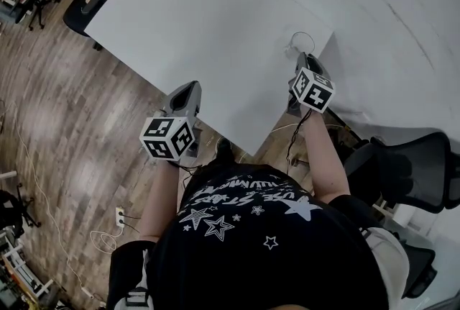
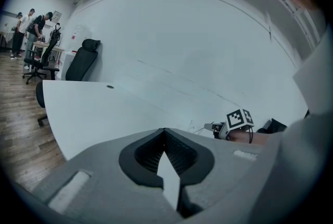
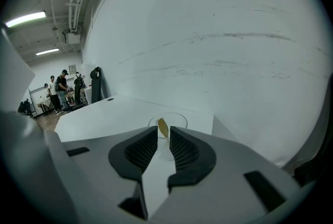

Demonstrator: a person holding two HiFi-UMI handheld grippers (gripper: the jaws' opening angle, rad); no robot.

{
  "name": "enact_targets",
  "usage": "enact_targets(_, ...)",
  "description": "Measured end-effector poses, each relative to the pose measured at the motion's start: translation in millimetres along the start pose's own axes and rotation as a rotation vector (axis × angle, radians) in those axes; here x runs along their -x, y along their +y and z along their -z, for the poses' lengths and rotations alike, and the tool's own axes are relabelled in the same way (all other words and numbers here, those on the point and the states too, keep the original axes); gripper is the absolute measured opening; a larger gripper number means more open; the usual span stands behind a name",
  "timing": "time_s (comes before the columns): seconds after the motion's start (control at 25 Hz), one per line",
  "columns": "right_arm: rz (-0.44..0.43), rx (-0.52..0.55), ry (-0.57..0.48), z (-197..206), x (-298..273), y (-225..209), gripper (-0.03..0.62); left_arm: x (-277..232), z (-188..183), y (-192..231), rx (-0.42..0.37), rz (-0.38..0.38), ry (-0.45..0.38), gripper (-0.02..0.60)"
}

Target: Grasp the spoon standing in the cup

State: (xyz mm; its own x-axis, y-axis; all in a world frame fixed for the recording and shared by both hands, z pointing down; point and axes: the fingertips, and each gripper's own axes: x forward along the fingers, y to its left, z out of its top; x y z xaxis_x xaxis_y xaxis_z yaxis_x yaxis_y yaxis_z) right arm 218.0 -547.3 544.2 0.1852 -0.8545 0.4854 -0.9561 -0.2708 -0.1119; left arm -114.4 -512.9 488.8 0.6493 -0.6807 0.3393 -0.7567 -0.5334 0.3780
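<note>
A slim, pale wooden-looking spoon (image 3: 163,127) stands upright in a clear glass cup (image 3: 178,115) near the white table's (image 3: 114,111) right edge. The spoon should be light, stiff and slightly grippy. Its exposed upper end is the place to pinch, squarely and gently, since the thin, smooth, round-rimmed glass could tip or slide. The right gripper (image 3: 163,133) has its ribbed black pads narrowly spread on either side of the spoon's top. Whether they touch it yet is hard to say. The left gripper (image 2: 164,132) hangs over the table's near edge, well apart from the cup, with its pads pressed together on nothing.
</note>
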Motion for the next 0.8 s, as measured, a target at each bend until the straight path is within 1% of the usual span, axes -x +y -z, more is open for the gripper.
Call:
enact_targets(0.12,0.016,-0.017,-0.005,-1.3,-0.1,-0.2,0.055,-0.1,0.6,5.3,0.006,-0.005,0.002,0.006)
enact_targets(0.32,0.040,-0.019,-0.002,-2.5,0.4,-2.8,0.051,0.5,-0.9,10.7,0.017,-0.012,-0.002,0.006)
enact_targets(0.8,-0.002,0.014,-0.026,-10.5,4.9,0.7,0.048,2.0,-4.3,8.7,0.016,-0.009,-0.014,0.006)
